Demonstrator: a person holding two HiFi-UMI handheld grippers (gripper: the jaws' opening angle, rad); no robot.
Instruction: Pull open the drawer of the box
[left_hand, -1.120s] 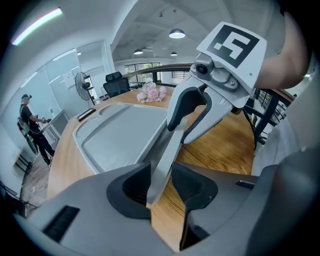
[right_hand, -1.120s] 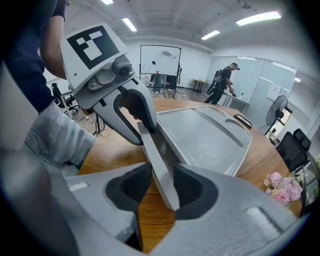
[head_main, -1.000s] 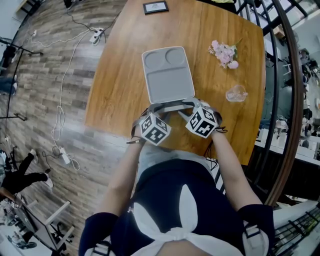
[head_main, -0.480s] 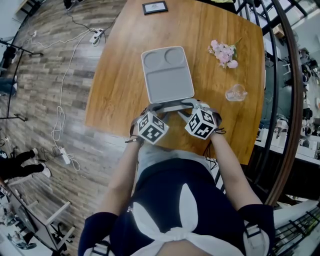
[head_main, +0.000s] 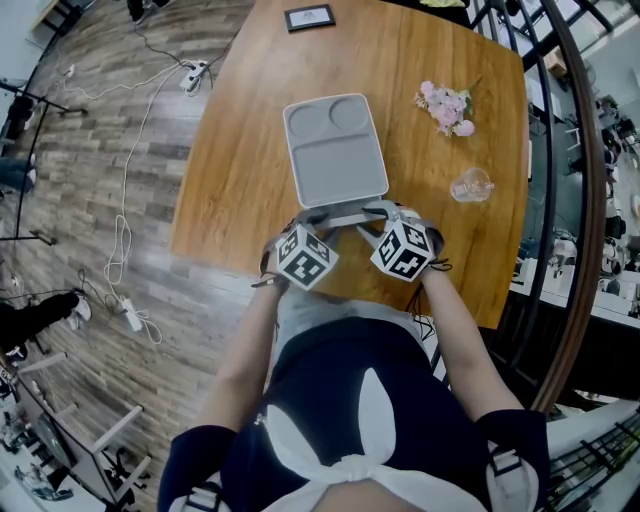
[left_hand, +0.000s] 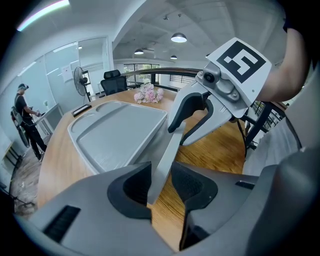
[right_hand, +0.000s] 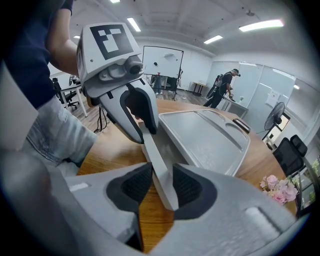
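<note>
Two grippers work the near side of the grey box (head_main: 335, 150), which sits on the wooden table (head_main: 235, 170) toward its near edge. The left gripper (left_hand: 165, 184) has its jaws clamped on the left end of the thin grey drawer front (head_main: 345, 213), and they have just been closing a little tighter on it. The right gripper (right_hand: 161, 186) has its jaws clamped on the right end of the same panel.

The panel runs along the box's near face; I cannot tell how far out it stands. Only a narrow strip of table lies between it and the near table edge, and the person (head_main: 340, 400) is close up against that edge. Left of the box, wood runs clear to the table's left edge. To the right, pink flowers (head_main: 447, 108) and a clear glass piece (head_main: 472, 186) lie well apart from the box. A black frame (head_main: 311, 15) lies at the far edge.
</note>
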